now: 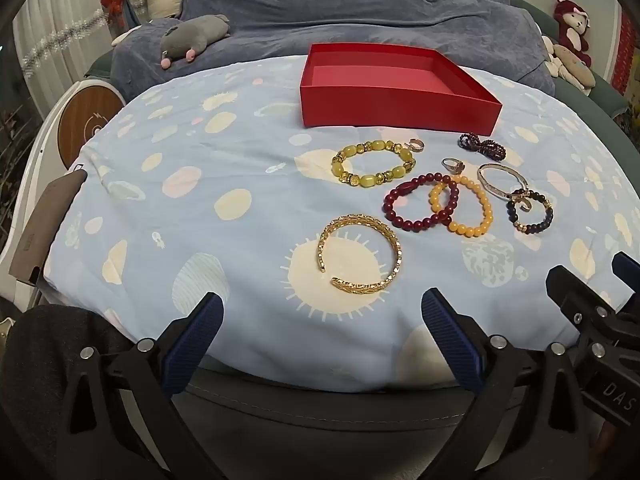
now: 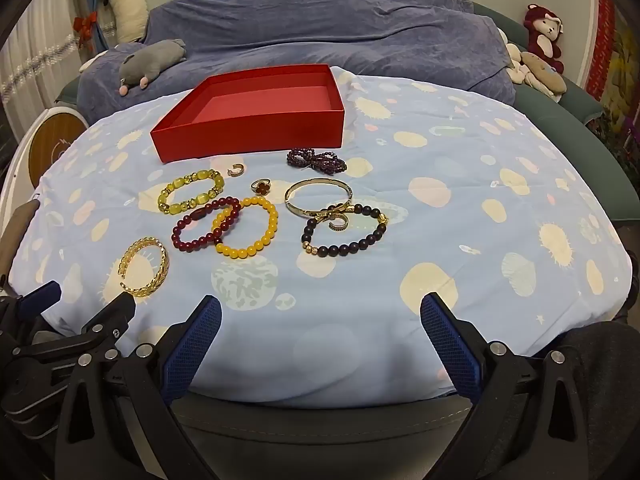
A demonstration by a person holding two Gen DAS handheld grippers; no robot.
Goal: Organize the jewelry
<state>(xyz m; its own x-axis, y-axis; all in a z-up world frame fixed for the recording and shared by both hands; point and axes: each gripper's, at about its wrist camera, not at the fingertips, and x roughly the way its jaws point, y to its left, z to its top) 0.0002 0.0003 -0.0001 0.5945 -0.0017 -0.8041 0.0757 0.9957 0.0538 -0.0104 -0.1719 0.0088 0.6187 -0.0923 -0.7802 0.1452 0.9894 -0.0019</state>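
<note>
On the spotted blue cloth [image 1: 200, 152] we hold left gripper [image 1: 322, 322] and right gripper [image 2: 320, 322] spread wide and empty, the shallow red cardboard box [image 1: 394, 110] beyond bare, every bracelet unsorted.

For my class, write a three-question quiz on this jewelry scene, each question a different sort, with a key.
1. True or false: the red box already holds a bracelet.
2. Which bracelet overlaps the dark red bead bracelet? A) green bead bracelet B) yellow bead bracelet C) gold cuff
3. Fill in: the small ring with a dark red flower lies on the ____, outside the box.

Key: 1 false, it is empty. 2 B. 3 blue patterned cloth.
</note>
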